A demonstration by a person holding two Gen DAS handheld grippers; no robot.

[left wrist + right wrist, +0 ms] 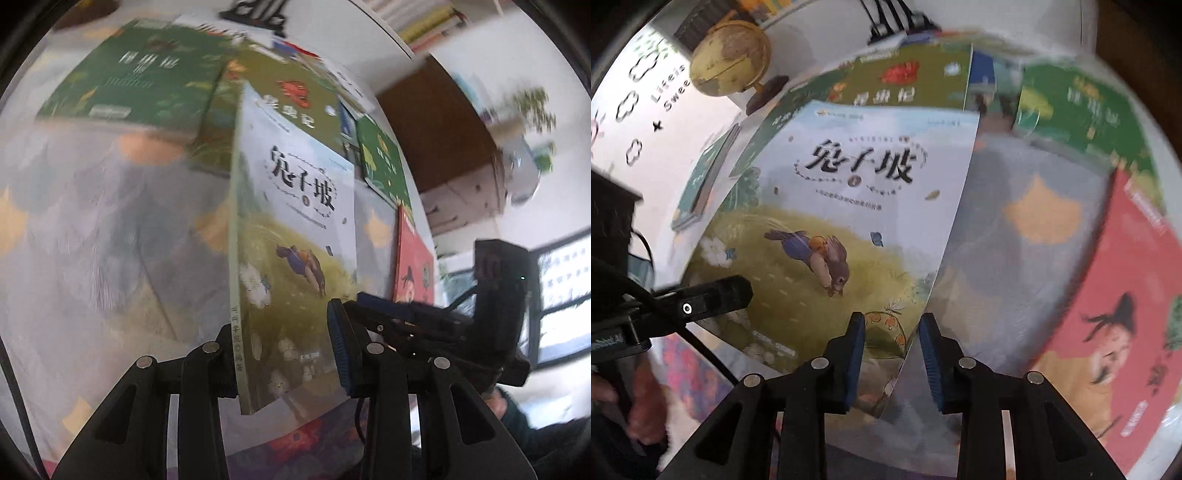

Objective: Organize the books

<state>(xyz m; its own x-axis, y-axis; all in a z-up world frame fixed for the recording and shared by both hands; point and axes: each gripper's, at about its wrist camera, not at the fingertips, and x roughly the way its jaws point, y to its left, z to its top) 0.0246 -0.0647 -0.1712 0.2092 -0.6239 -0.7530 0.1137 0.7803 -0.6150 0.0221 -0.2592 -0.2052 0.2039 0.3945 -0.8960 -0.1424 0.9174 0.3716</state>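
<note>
A pale book with a running rabbit on its cover [295, 229] [849, 206] hangs tilted above the tablecloth [92, 221], carried by both grippers. My left gripper [280, 325] is shut on its spine side near the bottom. My right gripper [892, 321] is shut on its lower right corner, one blue pad over the cover, the other past the edge. Each gripper shows in the other's view: the right gripper [373, 306] at the book's far edge, the left gripper [738, 288] at its left edge. Both views are blurred.
More books lie flat on the cloth: a large green book [129, 74], an olive book [291, 99] [905, 85], a small green book [384, 162] [1078, 107] and a red book [413, 266] [1119, 314]. A globe [729, 59] stands at the back. A brown cabinet [436, 122] stands beyond the table.
</note>
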